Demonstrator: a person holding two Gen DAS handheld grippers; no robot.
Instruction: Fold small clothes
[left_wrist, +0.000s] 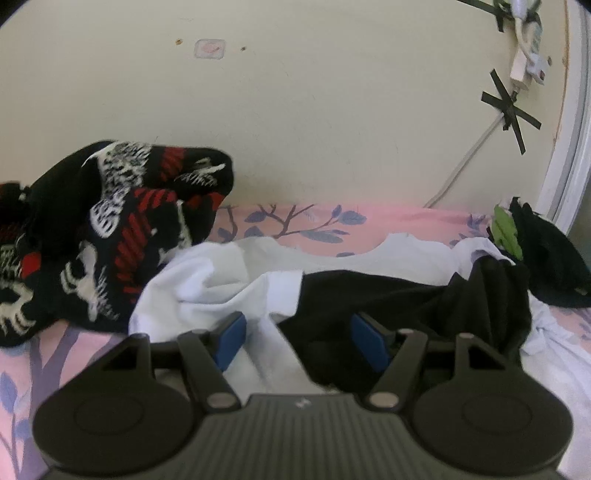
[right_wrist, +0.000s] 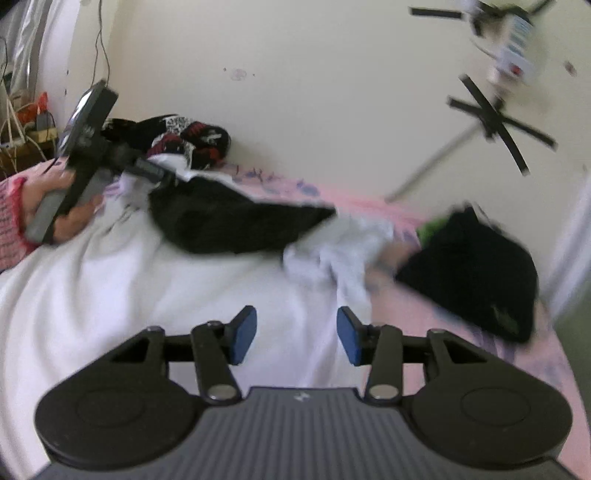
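A pink floral bedsheet (left_wrist: 325, 216) under a cream wall. Left gripper (left_wrist: 295, 338), jaws released, straddles the white-and-black garment (left_wrist: 229, 280); right gripper (right_wrist: 293, 334) hovers released. Pinch one layer only.

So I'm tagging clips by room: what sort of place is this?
Probably a bedroom: clothes lie on a bed with a pink floral sheet against a cream wall, with a cable taped to it.

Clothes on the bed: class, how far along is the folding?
Done: nothing looks folded. The patterned sweater and dark garment lie bunched. In hand: nothing gripped; left tongs open at the black-and-white shirt, right tongs open above it. Left: all folding.
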